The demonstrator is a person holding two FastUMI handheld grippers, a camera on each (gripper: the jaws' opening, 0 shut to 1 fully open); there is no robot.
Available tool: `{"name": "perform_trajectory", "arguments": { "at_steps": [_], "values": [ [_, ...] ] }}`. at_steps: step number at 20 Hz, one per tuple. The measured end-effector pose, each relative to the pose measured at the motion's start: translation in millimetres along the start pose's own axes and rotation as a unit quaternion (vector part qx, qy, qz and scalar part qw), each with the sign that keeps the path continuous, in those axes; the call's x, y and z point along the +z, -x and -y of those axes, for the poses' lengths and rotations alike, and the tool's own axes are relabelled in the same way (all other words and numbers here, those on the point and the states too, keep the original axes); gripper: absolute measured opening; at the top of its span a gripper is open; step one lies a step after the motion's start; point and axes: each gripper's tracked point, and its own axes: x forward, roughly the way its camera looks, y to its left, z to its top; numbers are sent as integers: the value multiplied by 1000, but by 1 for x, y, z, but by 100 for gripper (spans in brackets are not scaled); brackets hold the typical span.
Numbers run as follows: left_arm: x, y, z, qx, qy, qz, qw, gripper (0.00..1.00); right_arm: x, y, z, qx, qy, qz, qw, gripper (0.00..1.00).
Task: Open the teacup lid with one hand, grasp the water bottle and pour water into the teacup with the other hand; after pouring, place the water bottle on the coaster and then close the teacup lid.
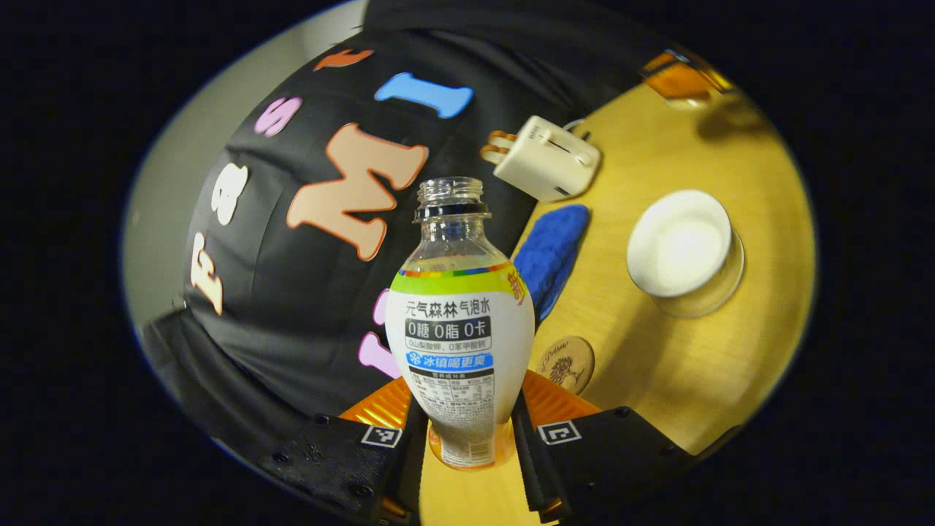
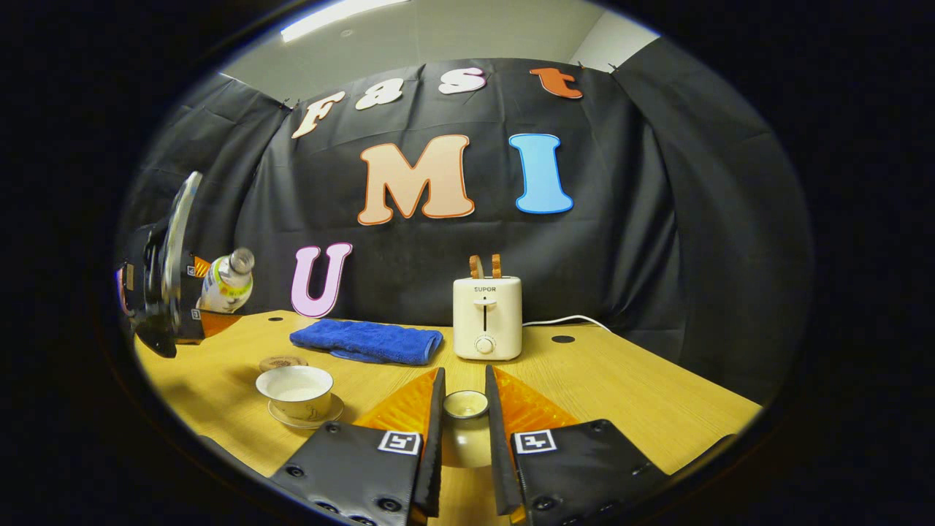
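Observation:
My left gripper (image 1: 467,431) is shut on the lower body of a clear, uncapped water bottle (image 1: 460,321) with a white label. In the right gripper view, that bottle (image 2: 226,281) hangs tilted above the table's left end, neck up and to the right, held by the left gripper (image 2: 191,292). The white teacup (image 1: 683,245) stands open on a glass saucer; in the right gripper view, the teacup (image 2: 296,391) is left of my fingers. My right gripper (image 2: 465,409) is shut on the teacup lid (image 2: 465,406), held low over the table. A round wooden coaster (image 1: 566,363) lies beside the cup.
A folded blue towel (image 2: 367,340) lies behind the cup and coaster (image 2: 282,362). A cream toaster (image 2: 487,318) stands at the back of the wooden table (image 2: 621,387), its cord running right. Black cloth walls close the booth behind.

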Motion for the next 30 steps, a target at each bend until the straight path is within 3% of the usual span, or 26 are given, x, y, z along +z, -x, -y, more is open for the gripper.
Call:
{"name": "perform_trajectory", "arguments": {
  "at_steps": [2, 4, 8, 10, 13, 14, 18, 24, 30],
  "values": [
    [-2, -6, -1, 2, 107, 18, 994, 52, 0, 0, 1, 0, 0, 0, 1000, 32],
    [-7, -12, -2, 0, 206, 27, 978, 52, 0, 1, 1, -1, 0, 0, 1000, 32],
    [0, -31, 1, -32, 384, 61, 921, 52, 0, 0, 1, -3, 0, 0, 1000, 32],
    [1, -43, -1, -35, 438, 75, 895, 51, 0, 0, 1, -3, 0, 0, 1000, 32],
    [3, -60, 7, -48, 482, 83, 871, 52, 0, -1, 2, -5, 0, 0, 1000, 32],
    [3, -66, 11, -56, 488, 78, 867, 52, 0, -1, 2, -6, 0, 0, 1000, 32],
    [0, -81, 23, -62, 466, 58, 881, 52, 0, -1, 3, -11, 1, 0, 1000, 32],
    [-5, -91, 24, -58, 456, 53, 886, 52, 0, -1, 4, -13, 1, 0, 1000, 32],
    [-4, -94, 33, -69, 447, 44, 891, 58, 0, -1, 3, -15, 1, 1, 1000, 32]
  ]
}}
